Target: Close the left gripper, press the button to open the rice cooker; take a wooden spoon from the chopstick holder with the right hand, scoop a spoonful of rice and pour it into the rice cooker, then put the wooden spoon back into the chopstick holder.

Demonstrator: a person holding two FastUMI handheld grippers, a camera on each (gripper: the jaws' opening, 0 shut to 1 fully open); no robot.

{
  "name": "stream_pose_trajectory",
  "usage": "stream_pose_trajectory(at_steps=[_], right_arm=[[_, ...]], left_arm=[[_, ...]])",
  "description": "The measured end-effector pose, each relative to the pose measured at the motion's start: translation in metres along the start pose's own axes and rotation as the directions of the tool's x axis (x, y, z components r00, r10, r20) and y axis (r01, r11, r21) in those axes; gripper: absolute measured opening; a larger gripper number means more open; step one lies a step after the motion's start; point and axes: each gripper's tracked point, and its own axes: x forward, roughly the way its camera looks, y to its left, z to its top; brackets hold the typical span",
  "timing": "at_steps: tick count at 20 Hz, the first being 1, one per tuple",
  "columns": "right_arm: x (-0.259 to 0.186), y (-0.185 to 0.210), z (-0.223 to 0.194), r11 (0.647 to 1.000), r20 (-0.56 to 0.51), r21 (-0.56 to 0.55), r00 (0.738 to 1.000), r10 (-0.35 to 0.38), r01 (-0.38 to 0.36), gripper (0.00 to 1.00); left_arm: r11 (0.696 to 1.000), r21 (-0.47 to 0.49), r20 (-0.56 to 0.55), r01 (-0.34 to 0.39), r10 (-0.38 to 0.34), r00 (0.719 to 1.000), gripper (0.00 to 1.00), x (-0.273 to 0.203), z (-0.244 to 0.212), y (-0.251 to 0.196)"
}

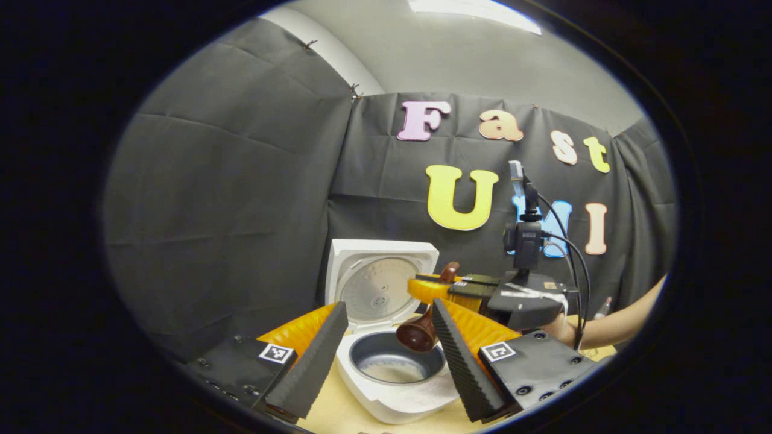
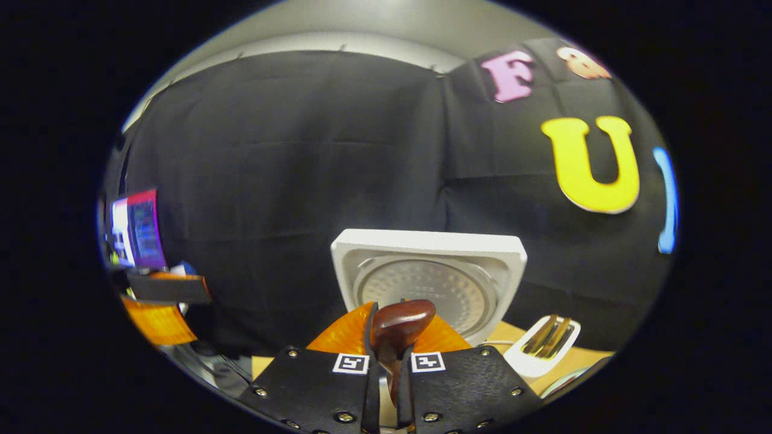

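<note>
The white rice cooker (image 1: 395, 405) stands with its lid (image 1: 377, 283) raised upright. Its dark inner pot (image 1: 368, 355) holds a little white rice (image 1: 392, 372). My left gripper (image 1: 389, 306) is open, its two fingers spread on either side of the pot, gripping nothing. My right gripper (image 1: 425, 288) reaches in from the right, shut on the handle of a dark wooden spoon (image 1: 417, 334). The spoon's bowl hangs tilted down over the pot's right rim. In the right gripper view the spoon (image 2: 401, 319) sits clamped between my right gripper (image 2: 389, 340) fingers, before the lid (image 2: 428, 283).
A white holder (image 2: 546, 343) with gold-coloured pieces stands on the wooden table (image 2: 512, 331) right of the cooker. The left gripper (image 2: 160, 307) and a lit screen (image 2: 136, 229) are at the far left. A person's forearm (image 1: 615, 322) stretches in behind the right gripper.
</note>
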Motion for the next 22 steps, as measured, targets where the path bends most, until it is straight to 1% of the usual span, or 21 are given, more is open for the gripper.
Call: stream_pose_trajectory(at_steps=[1, 2, 3, 5, 9, 11, 12, 13, 15, 16, 18, 20, 22], right_arm=[[-0.003, -0.009, 0.003, 0.994, 0.014, 0.108, 1.000, -0.016, 0.015, 0.12], [-0.005, -0.019, 0.007, 0.977, 0.027, 0.212, 0.999, -0.035, 0.028, 0.11], [-0.011, -0.030, 0.009, 0.951, 0.037, 0.306, 0.998, -0.056, 0.042, 0.11], [-0.030, -0.051, 0.019, 0.890, 0.068, 0.454, 0.993, -0.092, 0.051, 0.11], [-0.071, -0.084, 0.034, 0.765, 0.120, 0.644, 0.983, -0.137, 0.028, 0.11], [-0.090, -0.105, 0.038, 0.701, 0.152, 0.713, 0.973, -0.173, 0.013, 0.11], [-0.100, -0.112, 0.037, 0.677, 0.165, 0.736, 0.967, -0.195, 0.011, 0.11], [-0.113, -0.121, 0.039, 0.659, 0.175, 0.752, 0.960, -0.218, 0.013, 0.11], [-0.135, -0.134, 0.041, 0.634, 0.193, 0.774, 0.946, -0.259, 0.015, 0.11], [-0.148, -0.141, 0.041, 0.627, 0.197, 0.778, 0.940, -0.278, 0.022, 0.11], [-0.175, -0.154, 0.043, 0.624, 0.203, 0.780, 0.928, -0.313, 0.040, 0.11], [-0.207, -0.166, 0.046, 0.620, 0.204, 0.782, 0.915, -0.348, 0.062, 0.11], [-0.236, -0.179, 0.043, 0.622, 0.194, 0.777, 0.903, -0.384, 0.098, 0.11]], left_arm=[[1.000, -0.003, -0.001, 0.004, -0.004, 1.000, 0.96, 0.000, 0.000, -0.001], [1.000, -0.009, -0.001, 0.010, -0.010, 1.000, 0.96, 0.001, -0.001, -0.004], [1.000, -0.018, -0.002, 0.019, -0.019, 1.000, 0.96, 0.000, 0.000, -0.008], [0.999, -0.036, -0.004, 0.034, -0.034, 0.999, 0.96, 0.001, 0.000, -0.013], [0.997, -0.035, -0.005, 0.075, -0.075, 0.997, 0.98, 0.010, 0.003, -0.039], [0.994, -0.029, -0.004, 0.103, -0.103, 0.995, 0.99, 0.013, 0.004, -0.055], [0.993, -0.029, -0.006, 0.116, -0.116, 0.993, 0.96, 0.015, 0.005, -0.063], [0.991, -0.029, -0.009, 0.129, -0.129, 0.992, 0.97, 0.016, 0.004, -0.072], [0.987, -0.025, -0.011, 0.157, -0.157, 0.988, 0.96, 0.018, 0.005, -0.091], [0.985, -0.022, -0.013, 0.171, -0.171, 0.985, 0.96, 0.019, 0.006, -0.101], [0.980, -0.011, -0.016, 0.199, -0.200, 0.980, 0.97, 0.023, 0.006, -0.120], [0.974, -0.002, -0.019, 0.226, -0.226, 0.974, 0.96, 0.025, 0.006, -0.138], [0.969, -0.005, -0.020, 0.246, -0.246, 0.969, 0.96, 0.028, 0.007, -0.155]])
